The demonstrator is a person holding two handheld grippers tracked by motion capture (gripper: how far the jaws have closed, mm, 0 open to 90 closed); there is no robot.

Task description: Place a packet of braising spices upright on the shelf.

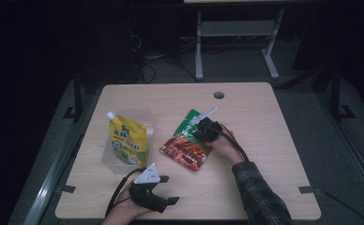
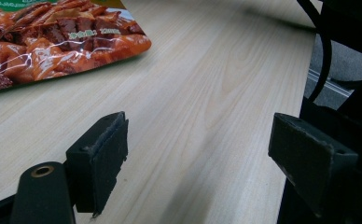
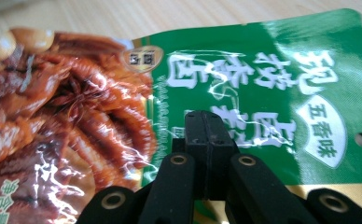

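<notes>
A flat food packet, green at one end and printed with red-brown meat at the other, lies at the table's middle. My right gripper is over its right part. In the right gripper view its jaws are shut tight together above the packet's green print; whether they pinch the film I cannot tell. My left gripper rests near the front edge, pointing right, open with only bare table between its pads. The packet's meat end lies beyond its left pad.
A yellow spouted pouch lies in a clear plastic tub at the table's left. A round cable hole is near the far edge. The wooden table has bare room on its right side. A cable trails over the right hand.
</notes>
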